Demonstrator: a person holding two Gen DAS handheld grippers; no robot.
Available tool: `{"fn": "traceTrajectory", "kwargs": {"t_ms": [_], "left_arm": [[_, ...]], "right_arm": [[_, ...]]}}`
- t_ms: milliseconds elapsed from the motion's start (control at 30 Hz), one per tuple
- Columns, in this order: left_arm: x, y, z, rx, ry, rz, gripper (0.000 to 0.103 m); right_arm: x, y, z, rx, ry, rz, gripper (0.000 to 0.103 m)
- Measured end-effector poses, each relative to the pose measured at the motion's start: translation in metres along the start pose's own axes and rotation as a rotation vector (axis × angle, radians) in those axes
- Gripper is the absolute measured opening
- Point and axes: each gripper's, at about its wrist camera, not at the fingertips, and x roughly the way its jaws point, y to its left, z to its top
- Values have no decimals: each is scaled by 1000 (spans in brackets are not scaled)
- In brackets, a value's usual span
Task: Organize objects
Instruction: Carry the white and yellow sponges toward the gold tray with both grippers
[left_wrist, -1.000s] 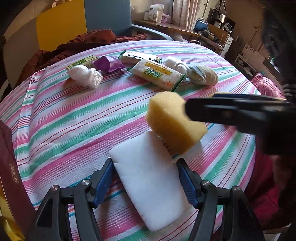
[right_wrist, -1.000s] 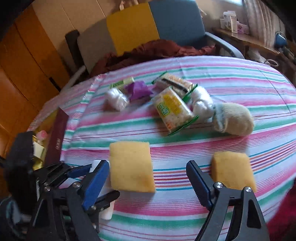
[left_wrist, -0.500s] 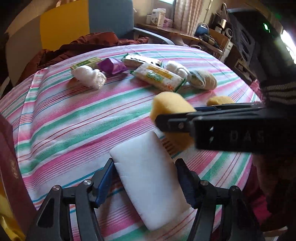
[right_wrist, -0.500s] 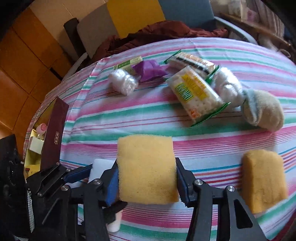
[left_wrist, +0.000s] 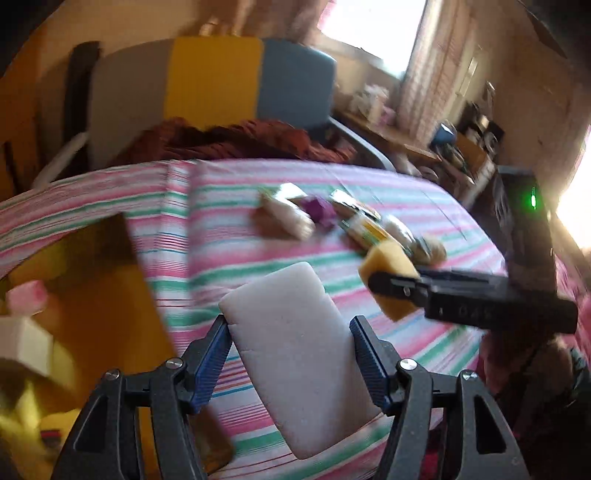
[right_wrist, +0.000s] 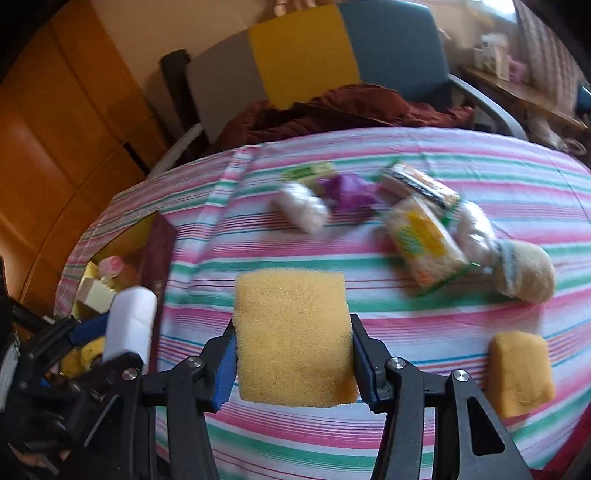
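My left gripper (left_wrist: 290, 334) is shut on a white sponge (left_wrist: 295, 354) and holds it above the striped tablecloth (left_wrist: 207, 229). My right gripper (right_wrist: 291, 334) is shut on a yellow sponge (right_wrist: 293, 336), also lifted. In the left wrist view the right gripper (left_wrist: 402, 288) with the yellow sponge (left_wrist: 389, 264) is to the right. In the right wrist view the left gripper with the white sponge (right_wrist: 129, 325) is at the lower left. A second yellow sponge (right_wrist: 519, 371) lies on the table at the right.
An open box with a dark lid (right_wrist: 159, 251) holding small items (right_wrist: 98, 288) sits at the table's left edge. Snack packets (right_wrist: 424, 236), a purple wrapper (right_wrist: 347, 190), white bundles (right_wrist: 303, 206) and a rolled sock (right_wrist: 524, 271) lie across the far side. A chair (right_wrist: 303, 55) stands behind.
Both grippers have lifted their sponges off the table and swung left toward the box. The right gripper closed on the yellow sponge during this time.
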Motion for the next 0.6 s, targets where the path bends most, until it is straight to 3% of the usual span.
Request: {"fn": "traceTrajectory", "kwargs": {"t_ms": [267, 600], "left_arm": [[-66, 84, -14, -210, -110, 120, 67], [-108, 169, -52, -414, -158, 277, 67]], "right_arm": [[15, 80, 3, -142, 16, 108, 54], [44, 177, -7, -324, 83, 209, 54]]}}
